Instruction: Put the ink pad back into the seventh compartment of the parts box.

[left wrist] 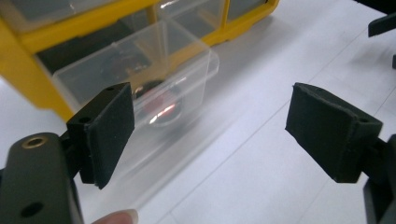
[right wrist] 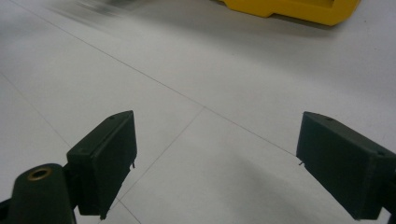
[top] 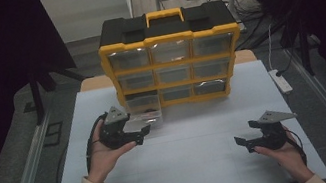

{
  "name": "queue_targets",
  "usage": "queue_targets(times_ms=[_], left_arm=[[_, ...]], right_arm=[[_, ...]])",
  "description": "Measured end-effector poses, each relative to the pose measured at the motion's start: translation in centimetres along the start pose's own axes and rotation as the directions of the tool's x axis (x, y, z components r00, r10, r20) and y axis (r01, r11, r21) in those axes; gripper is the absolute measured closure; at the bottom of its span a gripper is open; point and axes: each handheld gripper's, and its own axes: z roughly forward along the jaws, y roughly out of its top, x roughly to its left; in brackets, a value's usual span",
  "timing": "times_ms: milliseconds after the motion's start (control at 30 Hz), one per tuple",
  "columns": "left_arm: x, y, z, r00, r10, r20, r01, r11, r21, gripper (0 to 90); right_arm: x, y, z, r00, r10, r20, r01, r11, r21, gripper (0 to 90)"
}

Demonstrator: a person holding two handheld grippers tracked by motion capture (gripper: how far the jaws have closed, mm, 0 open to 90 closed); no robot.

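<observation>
A yellow and black drawer cabinet [top: 170,54] stands upright at the back of the white table [top: 194,167]. Its bottom-left clear plastic drawer [top: 144,110] is pulled out onto the table. In the left gripper view the drawer [left wrist: 140,93] holds a dark round thing with a red part [left wrist: 156,105]. My left gripper [top: 144,136] is open just in front of the drawer, with nothing between its fingers [left wrist: 109,128]. My right gripper [top: 242,142] is open low over the table at the front right, also with nothing in it, and its fingers [right wrist: 107,156] face bare table.
A white power strip [top: 281,82] lies at the table's right edge, with its cable running back. Metal rails flank the table on both sides. The cabinet's yellow base [right wrist: 299,9] is at the top of the right gripper view.
</observation>
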Motion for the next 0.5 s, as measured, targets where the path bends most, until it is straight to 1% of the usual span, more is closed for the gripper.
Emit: queue_targets(times_ms=[233,333,400,500], left_arm=[[-0.2,-3.5,-0.9,0.9993,-0.027,-0.028,0.027,0.9996,0.005,16.4],[-0.2,-5.1,-1.0,0.9981,-0.046,-0.04,0.047,0.9988,0.017,16.4],[-0.1,-6.1,-1.1,0.9974,-0.053,-0.049,0.054,0.9982,0.026,16.3],[0.2,-7.2,-1.2,0.9961,-0.055,-0.068,0.058,0.9975,0.041,16.3]], right_arm=[[0.1,0.0,-0.1,1.0,-0.007,-0.001,0.007,0.9999,-0.008,12.5],[0.1,0.0,-0.1,1.0,-0.009,0.001,0.009,0.9999,-0.006,12.5],[0.1,0.0,-0.1,0.9999,-0.01,0.002,0.01,0.9999,-0.005,12.5],[0.2,0.0,0.0,0.9999,-0.012,0.001,0.012,0.9999,-0.002,12.5]])
